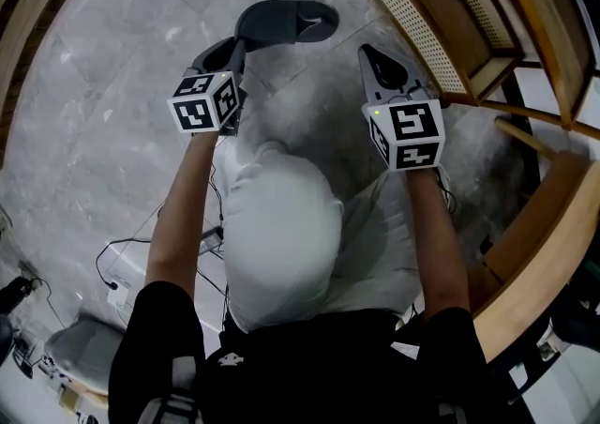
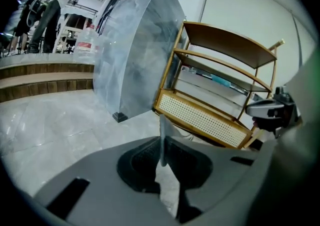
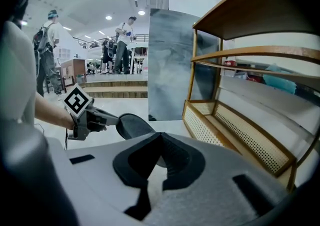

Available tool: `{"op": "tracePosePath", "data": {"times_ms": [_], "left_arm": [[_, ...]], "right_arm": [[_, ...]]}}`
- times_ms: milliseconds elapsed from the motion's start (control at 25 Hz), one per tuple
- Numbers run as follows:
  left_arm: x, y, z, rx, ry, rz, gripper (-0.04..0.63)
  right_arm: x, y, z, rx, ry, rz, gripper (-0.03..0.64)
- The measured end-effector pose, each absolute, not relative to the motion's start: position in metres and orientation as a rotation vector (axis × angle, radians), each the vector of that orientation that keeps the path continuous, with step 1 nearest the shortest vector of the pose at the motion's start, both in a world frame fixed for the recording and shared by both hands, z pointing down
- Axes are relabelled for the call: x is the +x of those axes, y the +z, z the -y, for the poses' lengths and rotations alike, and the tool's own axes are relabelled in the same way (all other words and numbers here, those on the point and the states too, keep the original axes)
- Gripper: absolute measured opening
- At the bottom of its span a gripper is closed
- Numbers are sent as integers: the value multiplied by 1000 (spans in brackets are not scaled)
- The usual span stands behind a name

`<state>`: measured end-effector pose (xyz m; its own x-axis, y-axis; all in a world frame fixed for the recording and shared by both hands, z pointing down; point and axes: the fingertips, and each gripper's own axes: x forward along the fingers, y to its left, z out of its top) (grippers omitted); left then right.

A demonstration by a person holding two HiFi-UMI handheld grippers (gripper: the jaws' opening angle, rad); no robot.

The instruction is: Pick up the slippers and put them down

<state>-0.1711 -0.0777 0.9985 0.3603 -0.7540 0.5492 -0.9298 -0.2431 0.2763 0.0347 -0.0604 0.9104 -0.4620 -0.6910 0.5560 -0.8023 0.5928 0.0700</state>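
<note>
left gripper is clamped on the thin edge of a dark grey slipper over the stone floor; right gripper has its jaws together, empty, near a wooden rack

The head camera sits above the person and looks steeply down. The left tongs show at its left and the right tongs at its right, with the stone floor beneath and the shelf rack along the right edge. Each tongs' camera rides close behind its own jaws and looks along them, low over the floor. The left one faces the rack and catches the right tongs at its right edge. The right one faces a grey panel, with the rack at its right and the left tongs with the slipper at its left. All three views share rack and floor.
</note>
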Motion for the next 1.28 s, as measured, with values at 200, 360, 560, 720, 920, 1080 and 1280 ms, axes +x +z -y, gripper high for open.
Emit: {"op": "tracePosePath", "data": {"times_ms": [200,360,560,720,920,1080,1280], "left_arm": [[-181,1014,69,2023,432,1477,25],[-187,1025,63,2004,477,1490,26],[-193,1036,59,1991,520,1509,26],[-199,1050,53,1959,610,1533,26],[-205,1064,46,1929,652,1530,29],[-211,1078,35,1881,703,1512,37],[-219,1094,26,1846,725,1492,46]], "right_arm": [[33,919,61,1188,323,2292,-11],[28,930,61,1179,361,2296,-11],[16,954,59,1128,412,2280,-11],[12,972,58,1105,442,2263,-11],[9,990,56,1079,467,2238,-11],[7,1004,50,1051,492,2221,-11],[6,1021,43,1023,516,2196,-11]]}}
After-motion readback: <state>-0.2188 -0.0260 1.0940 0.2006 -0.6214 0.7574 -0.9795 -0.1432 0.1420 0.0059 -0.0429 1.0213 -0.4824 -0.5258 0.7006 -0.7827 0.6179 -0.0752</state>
